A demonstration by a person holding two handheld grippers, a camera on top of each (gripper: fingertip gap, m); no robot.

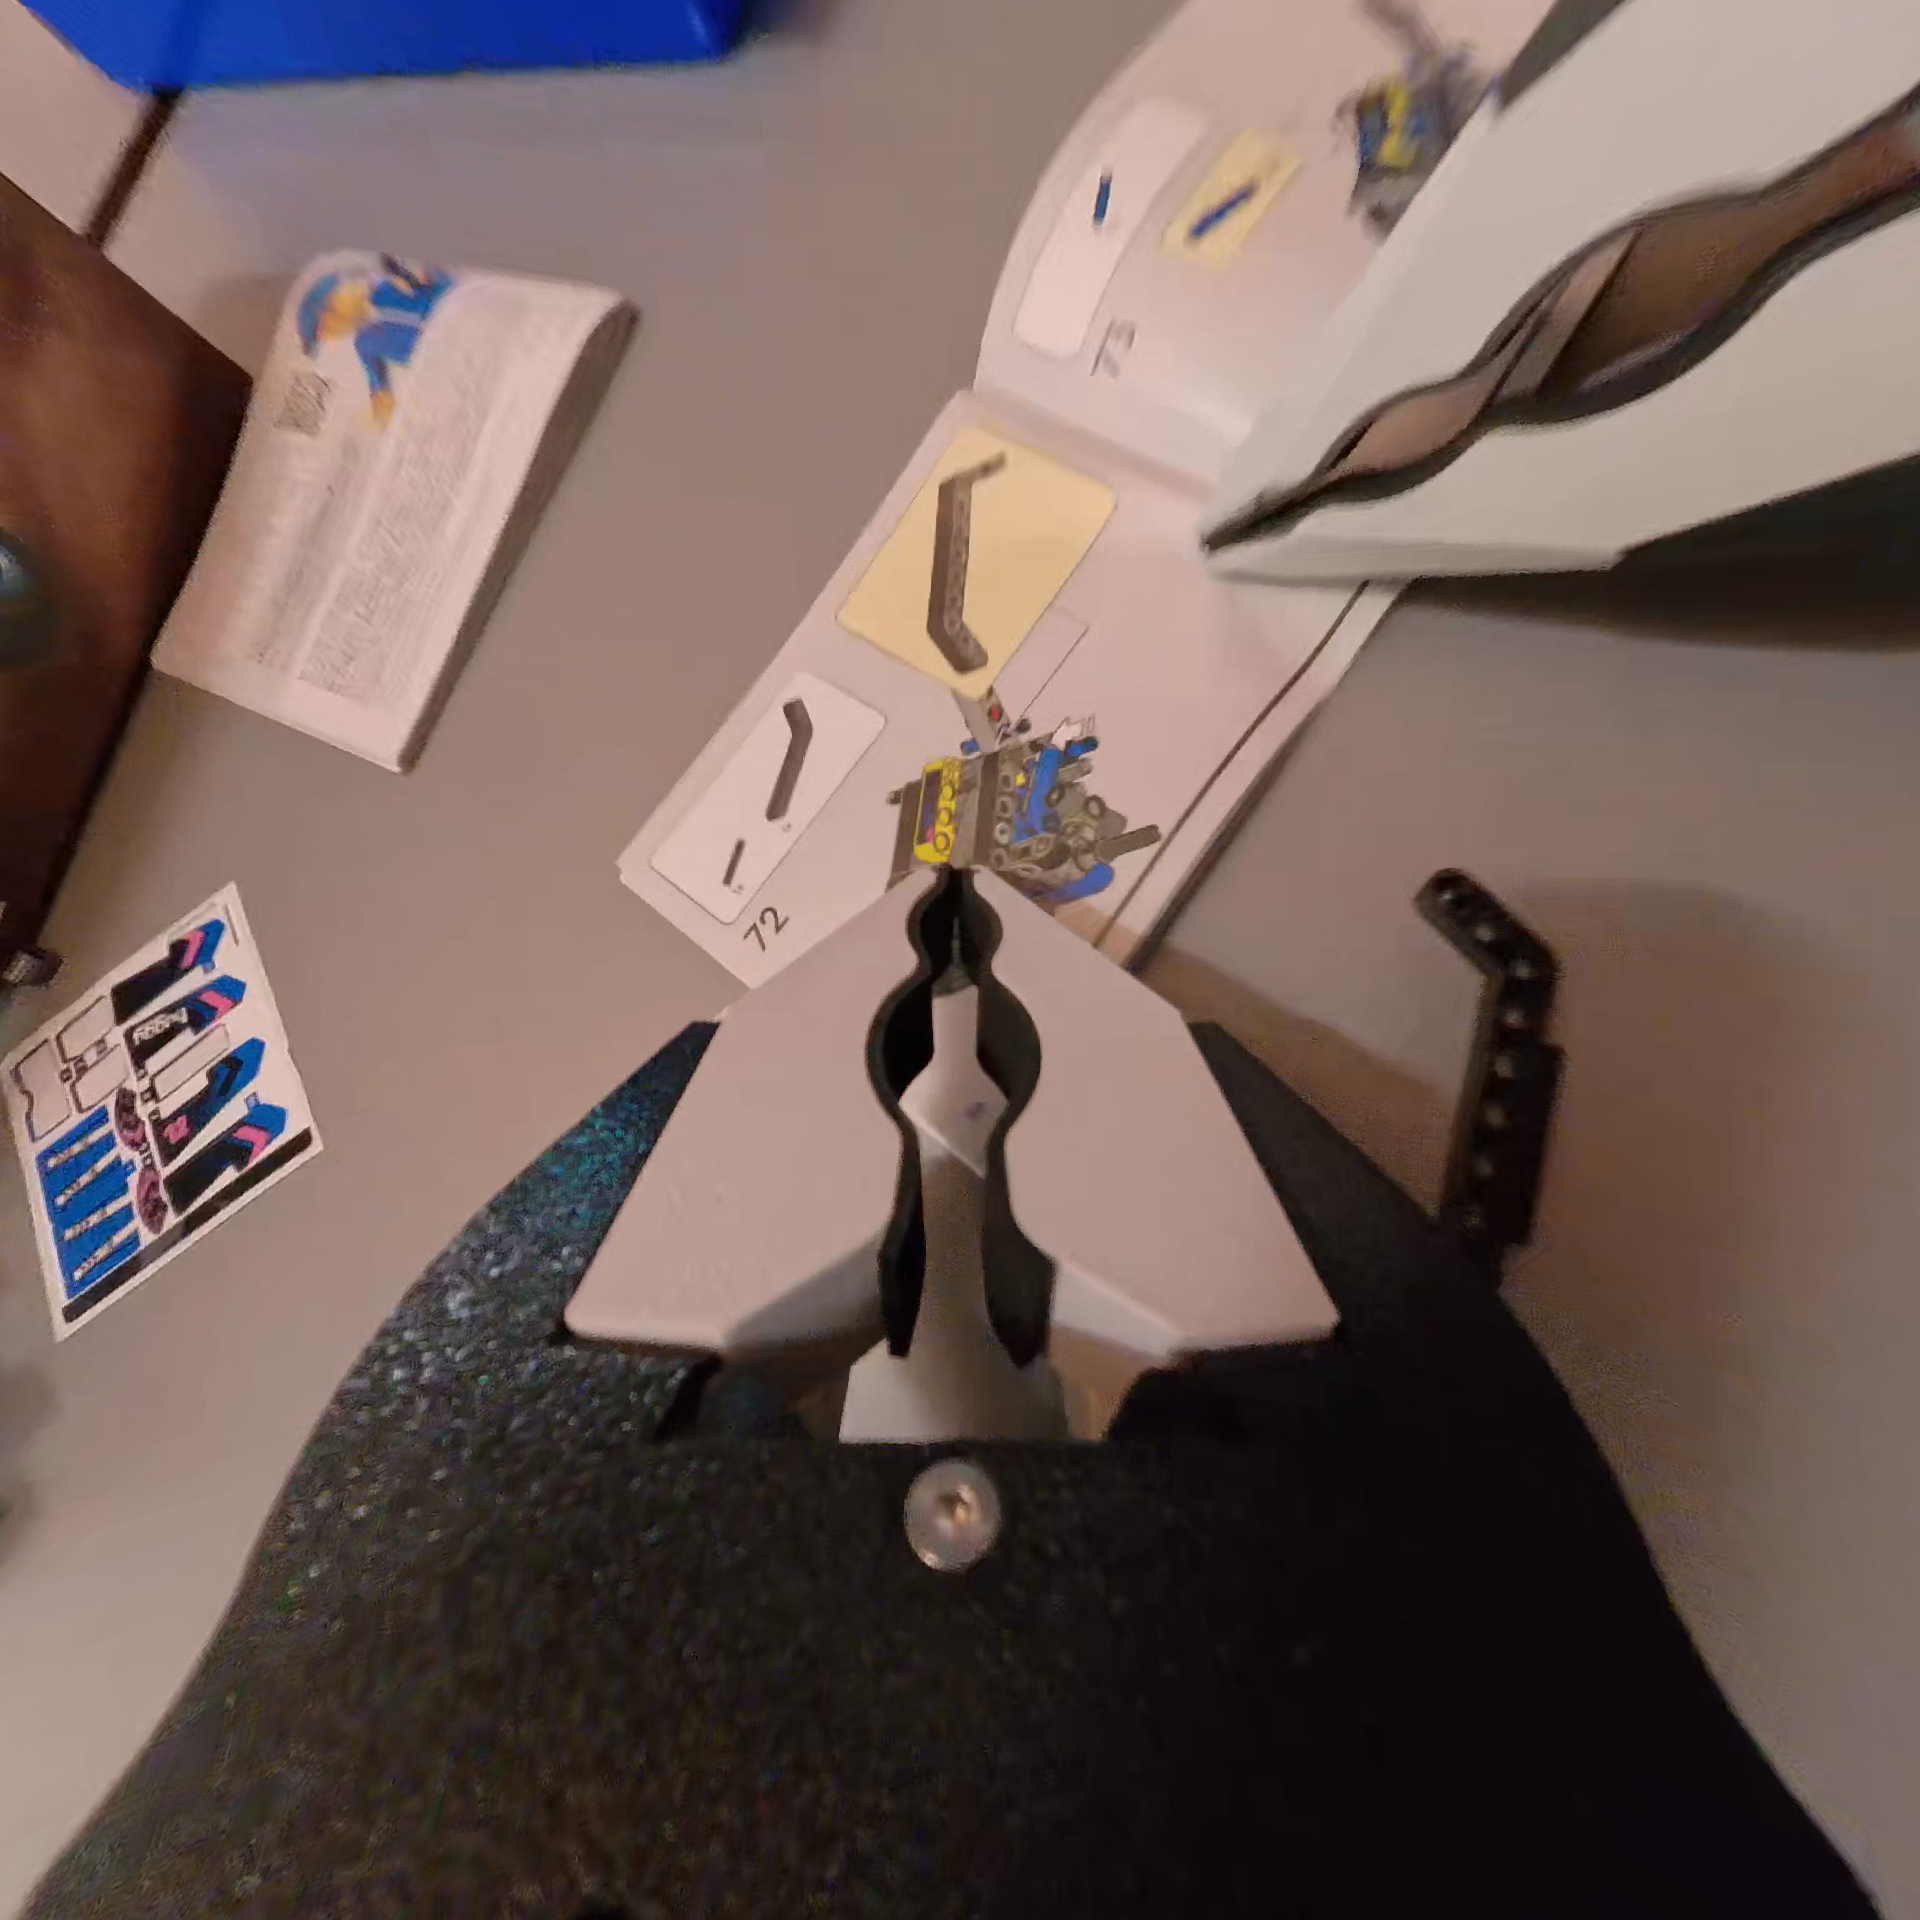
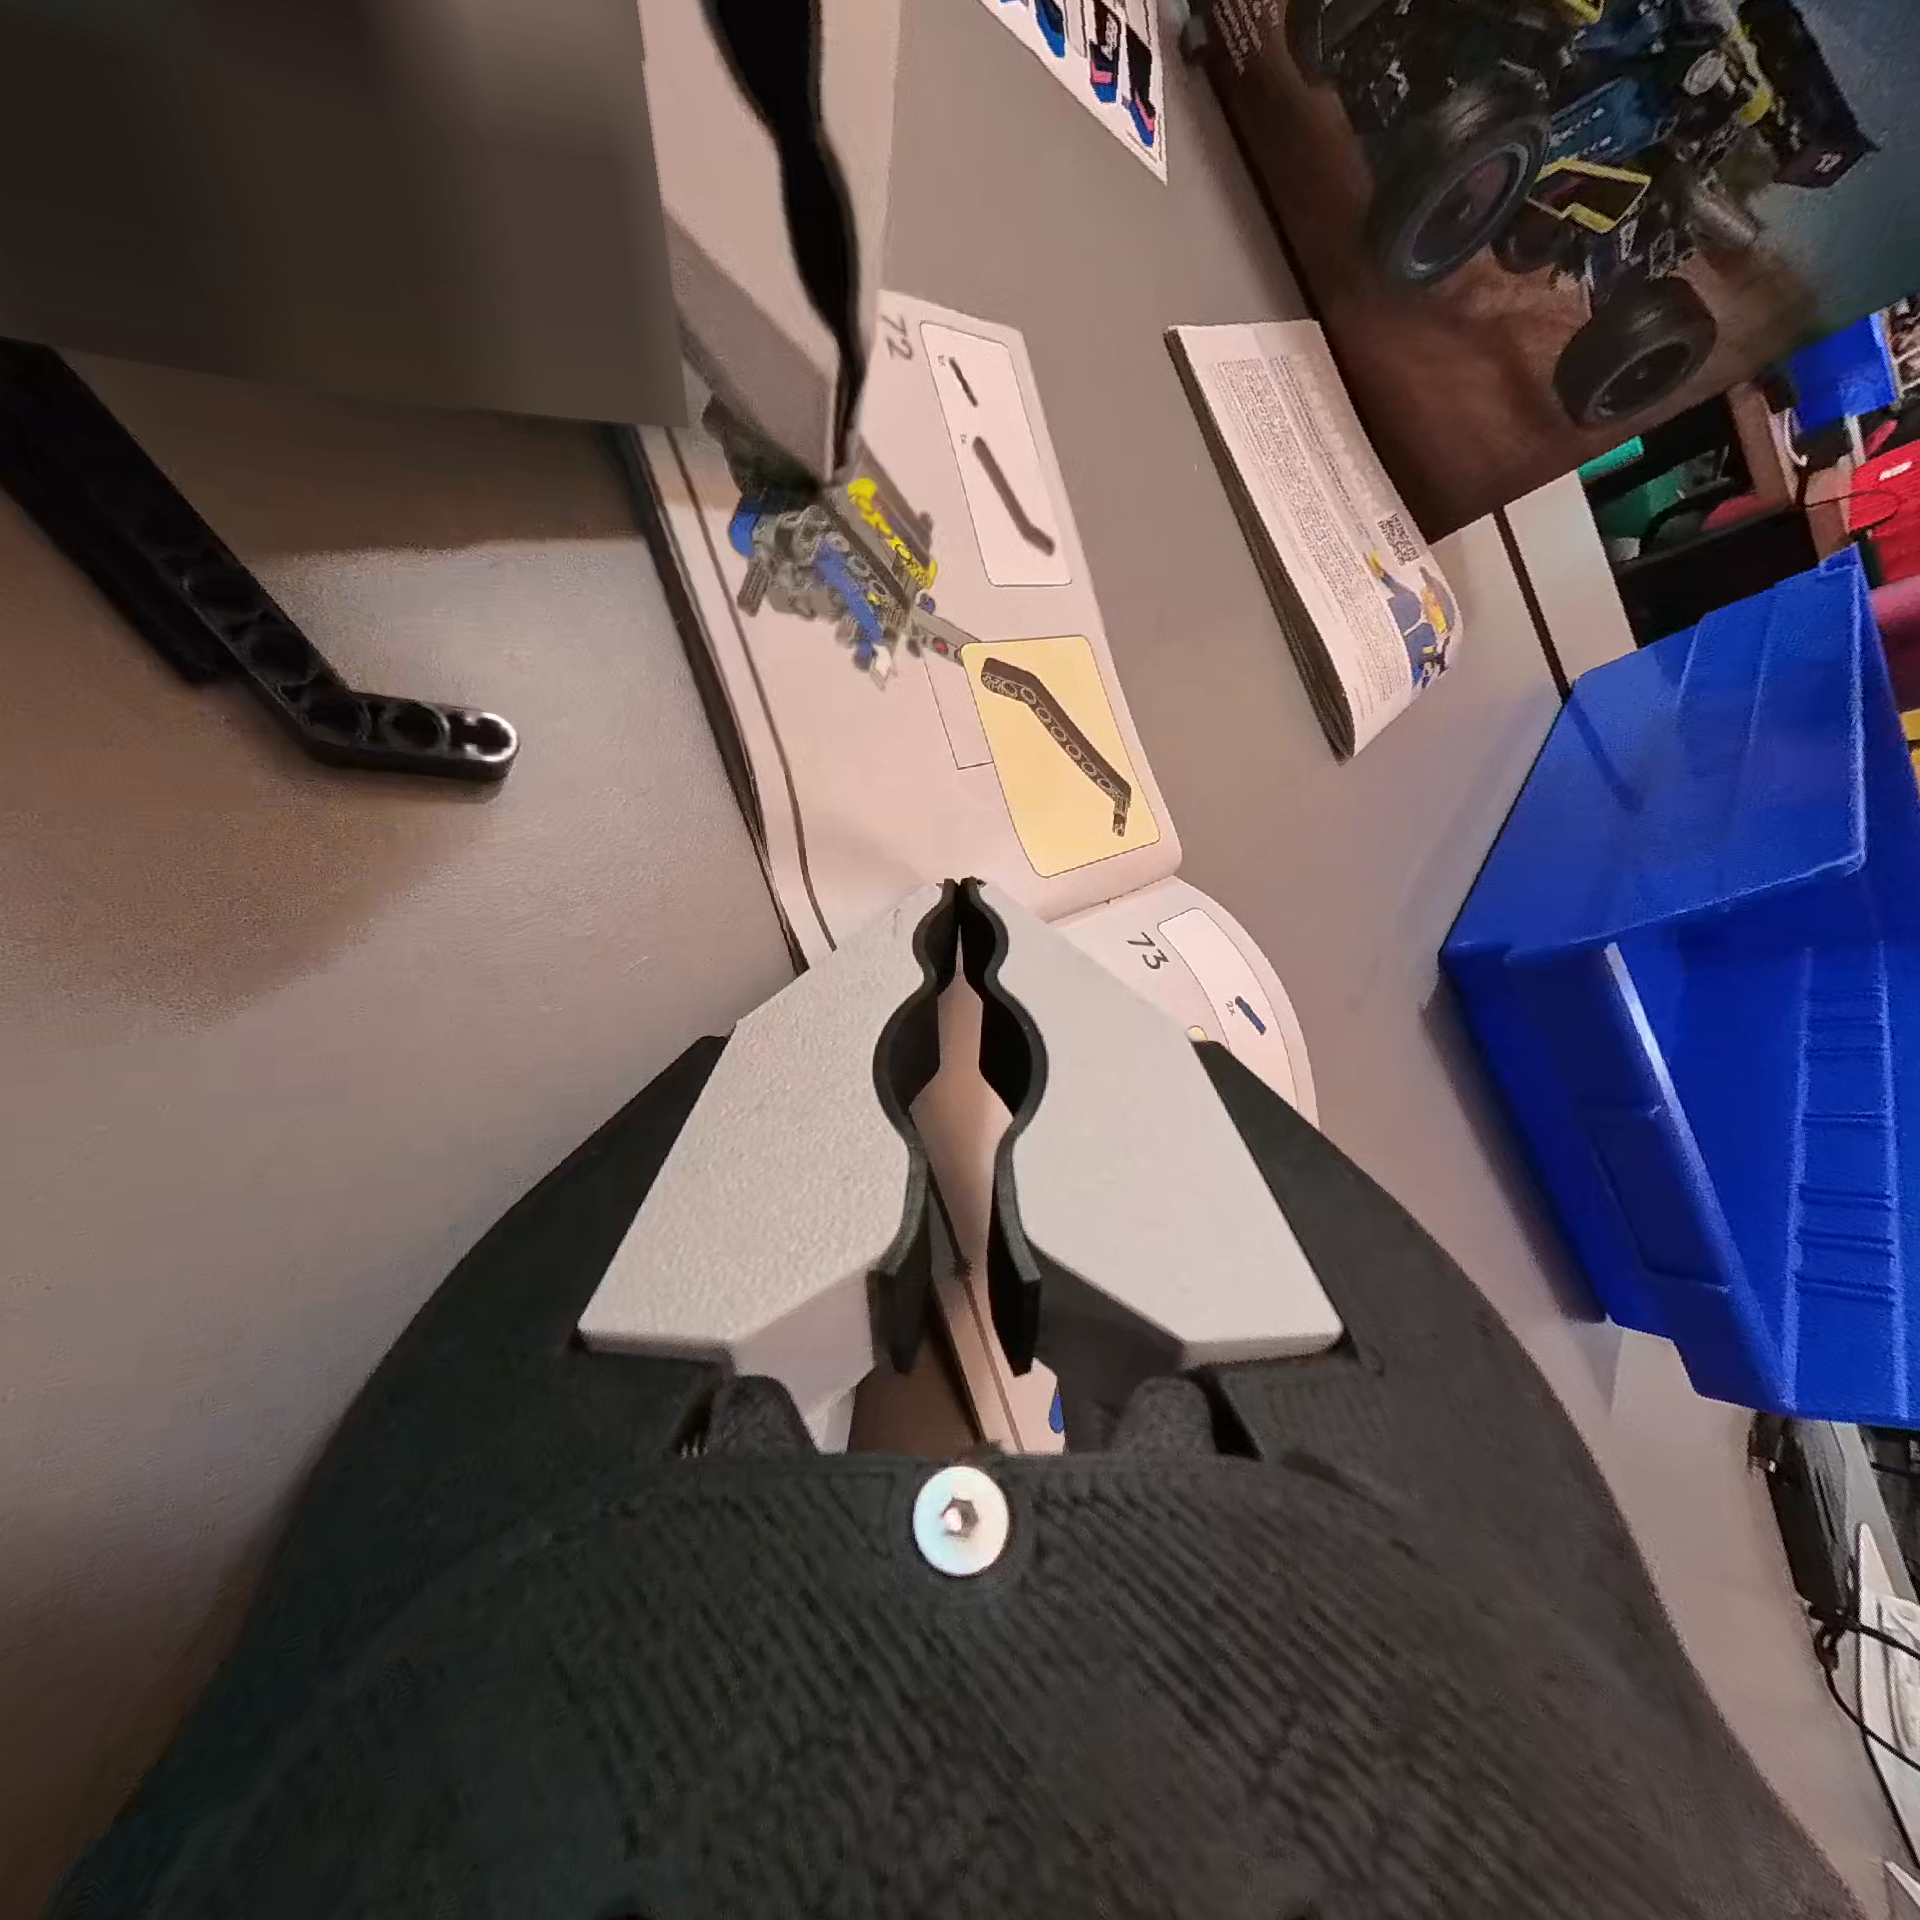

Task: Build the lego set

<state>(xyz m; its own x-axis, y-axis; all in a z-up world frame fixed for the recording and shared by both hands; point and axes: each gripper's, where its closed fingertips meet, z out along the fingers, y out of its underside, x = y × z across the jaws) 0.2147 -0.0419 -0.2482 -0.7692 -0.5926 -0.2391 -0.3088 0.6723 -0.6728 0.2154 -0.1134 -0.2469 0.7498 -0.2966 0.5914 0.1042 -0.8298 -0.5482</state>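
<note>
The left gripper (image 1: 951,881) has its two grey fingers, lined with black wavy pads, pressed together at the tips with nothing between them. The tips hover over the open instruction booklet (image 1: 1049,665), right at the printed drawing of a blue, yellow and grey brick model on the near page. Just to the gripper's right, a black angled beam with a row of round holes (image 1: 1496,1049) lies flat on the grey table (image 1: 727,208), beside the booklet's edge.

The right gripper (image 2: 961,888) also has its fingers closed tip to tip on nothing. It hovers over the same booklet (image 2: 883,790) near the fold between the two open pages, close to a yellow panel picturing an angled beam. In the right wrist view the left gripper's closed fingers come down from above onto the model drawing, and the black beam (image 2: 312,696) lies to the left of the booklet.

Farther out on the table lie a folded printed leaflet (image 1: 395,509), a sticker sheet (image 1: 156,1112) with blue, black and pink shapes, a blue plastic bin (image 2: 1714,987), and a box with a picture of a vehicle with large wheels (image 2: 1538,208).
</note>
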